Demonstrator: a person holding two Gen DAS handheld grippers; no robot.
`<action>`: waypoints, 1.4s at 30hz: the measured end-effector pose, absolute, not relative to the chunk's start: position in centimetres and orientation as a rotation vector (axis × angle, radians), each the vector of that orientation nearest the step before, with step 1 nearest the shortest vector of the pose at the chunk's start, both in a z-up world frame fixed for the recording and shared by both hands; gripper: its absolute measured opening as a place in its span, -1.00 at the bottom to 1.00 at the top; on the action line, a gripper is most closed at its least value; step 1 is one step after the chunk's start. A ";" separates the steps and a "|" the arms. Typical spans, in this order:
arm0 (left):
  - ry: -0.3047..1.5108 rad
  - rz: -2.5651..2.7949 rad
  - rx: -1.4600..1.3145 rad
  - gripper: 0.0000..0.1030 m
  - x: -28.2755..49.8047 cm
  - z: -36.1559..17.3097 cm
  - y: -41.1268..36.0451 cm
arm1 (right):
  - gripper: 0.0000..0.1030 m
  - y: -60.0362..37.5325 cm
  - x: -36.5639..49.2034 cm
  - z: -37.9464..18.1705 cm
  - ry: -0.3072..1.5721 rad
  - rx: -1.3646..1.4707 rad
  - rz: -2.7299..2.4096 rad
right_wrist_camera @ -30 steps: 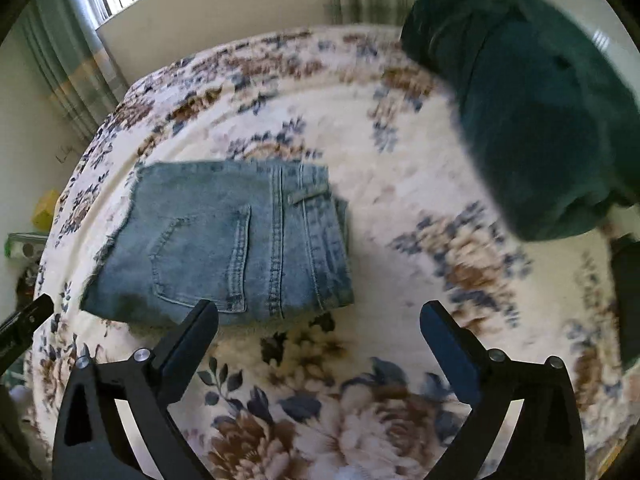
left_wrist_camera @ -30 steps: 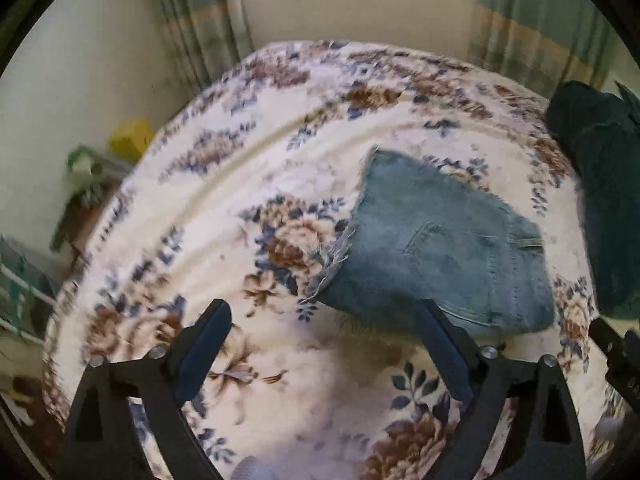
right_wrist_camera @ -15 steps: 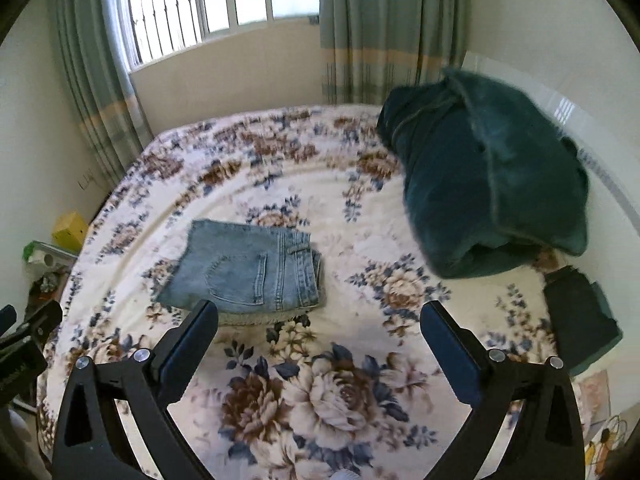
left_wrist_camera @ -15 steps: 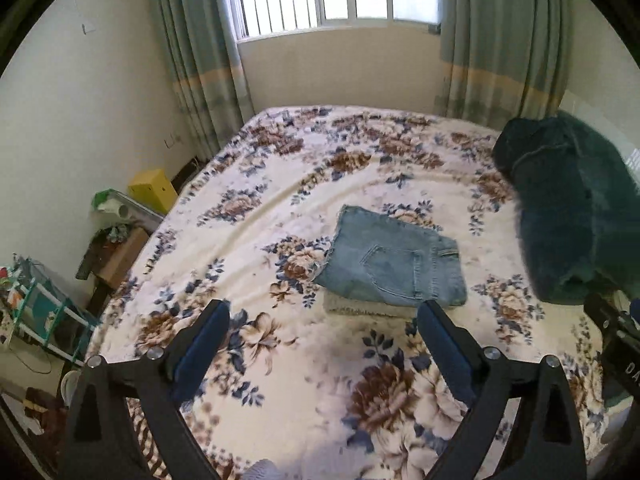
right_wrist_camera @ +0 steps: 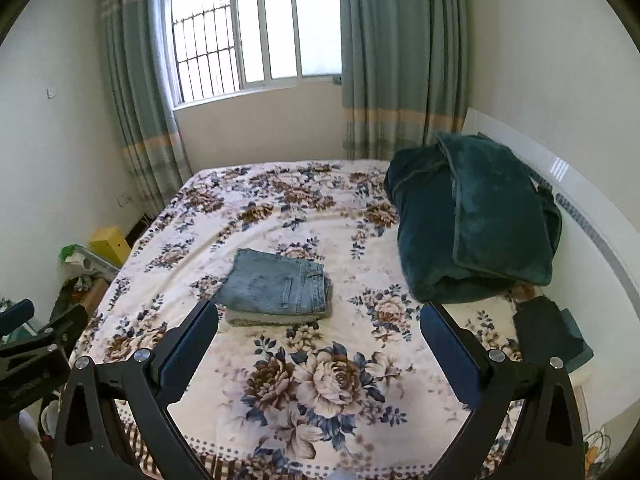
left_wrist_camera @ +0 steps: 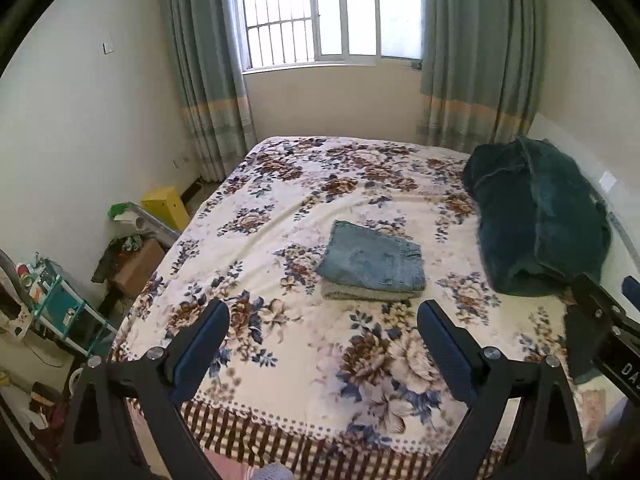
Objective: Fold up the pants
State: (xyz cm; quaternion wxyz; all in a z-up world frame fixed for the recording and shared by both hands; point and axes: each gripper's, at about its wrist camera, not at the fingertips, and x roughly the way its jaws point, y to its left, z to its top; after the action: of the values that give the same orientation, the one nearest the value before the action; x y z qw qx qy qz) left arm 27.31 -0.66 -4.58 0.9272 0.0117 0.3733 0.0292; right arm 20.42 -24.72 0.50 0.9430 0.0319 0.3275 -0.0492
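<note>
Over at nine o'clock in the left wrist view, a cluttered shelf unit, a cardboard box and a yellow box are sitting along the wall. The left tongs are hanging wide apart, holding nothing, above the near edge of the bed.

Moving toward the centre, the folded jeans are lying flat on the floral bedspread, stacked on a pale folded garment. From the left tongs they are sitting at twelve to one o'clock, well apart.

Now the right tongs, also spread wide and empty, have the jeans at eleven o'clock, well apart too. I cannot tell which hand is nearer. The bundle's long axis is running nine to three, waistband at the three o'clock end. The fold is looking finished to me, so the next reach would need both tongs going forward.

At two o'clock a dark green blanket is heaped against the headboard. Behind everything, at twelve, a barred window is glowing between green curtains.
</note>
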 end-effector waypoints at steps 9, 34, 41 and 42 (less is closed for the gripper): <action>0.739 0.051 0.045 0.86 23.3 -2.7 0.5 | 0.99 -22.6 15.0 4.5 0.635 0.057 -0.099; 0.700 0.050 0.029 0.98 20.5 -1.9 1.9 | 1.00 -20.6 13.4 4.8 0.645 0.052 -0.087; 0.696 0.049 0.032 0.98 20.5 -1.7 1.7 | 1.00 -20.7 13.7 4.7 0.643 0.049 -0.088; 0.695 0.048 0.034 0.98 20.5 -1.6 1.7 | 1.00 -20.7 13.7 4.7 0.642 0.047 -0.088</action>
State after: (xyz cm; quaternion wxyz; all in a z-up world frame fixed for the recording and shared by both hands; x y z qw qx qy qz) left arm 20.50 1.66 -1.57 0.9399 0.0165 0.3403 0.0235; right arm 13.74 -20.72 4.70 0.9477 0.0230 0.3155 -0.0430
